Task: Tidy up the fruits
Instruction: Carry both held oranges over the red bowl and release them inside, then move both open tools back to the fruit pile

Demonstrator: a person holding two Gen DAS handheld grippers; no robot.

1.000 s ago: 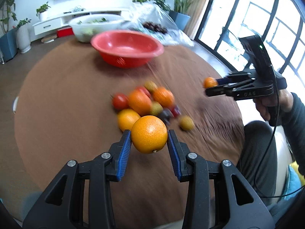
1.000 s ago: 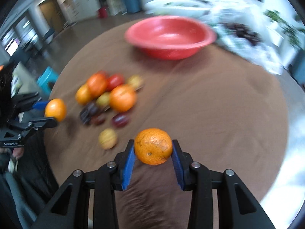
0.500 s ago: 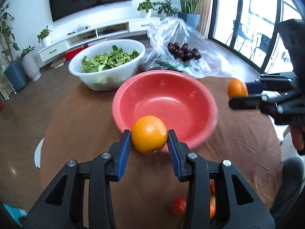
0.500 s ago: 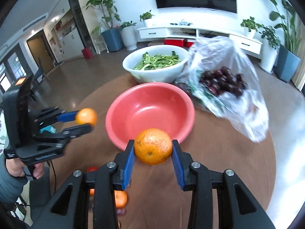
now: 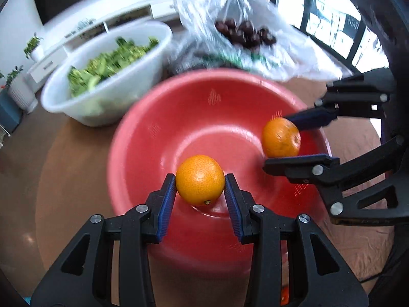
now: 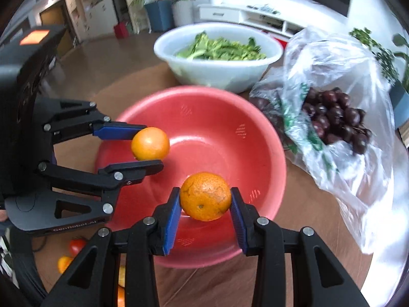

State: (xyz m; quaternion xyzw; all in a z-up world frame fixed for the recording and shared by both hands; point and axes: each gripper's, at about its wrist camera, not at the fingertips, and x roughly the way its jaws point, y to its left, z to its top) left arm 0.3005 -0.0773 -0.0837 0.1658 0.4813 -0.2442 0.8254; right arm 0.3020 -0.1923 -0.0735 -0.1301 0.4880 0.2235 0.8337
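My left gripper [image 5: 200, 188] is shut on an orange [image 5: 200, 179] and holds it above the near side of the red bowl [image 5: 158, 117]. My right gripper [image 6: 205, 203] is shut on a second orange [image 6: 205, 195] and holds it over the same bowl [image 6: 204, 117]. Each gripper shows in the other view: the right one [image 5: 282, 138] over the bowl's right side, the left one [image 6: 150, 144] over its left side. The bowl has no fruit in it.
A white bowl of leafy greens [image 5: 104, 58] and a clear plastic bag of dark cherries [image 6: 332, 117] stand just behind the red bowl on the brown table. A tomato [image 6: 76, 247] and other loose fruit lie near the table's front edge.
Both grippers have carried their oranges from the fruit pile toward the red bowl and now hold them above it, close together.
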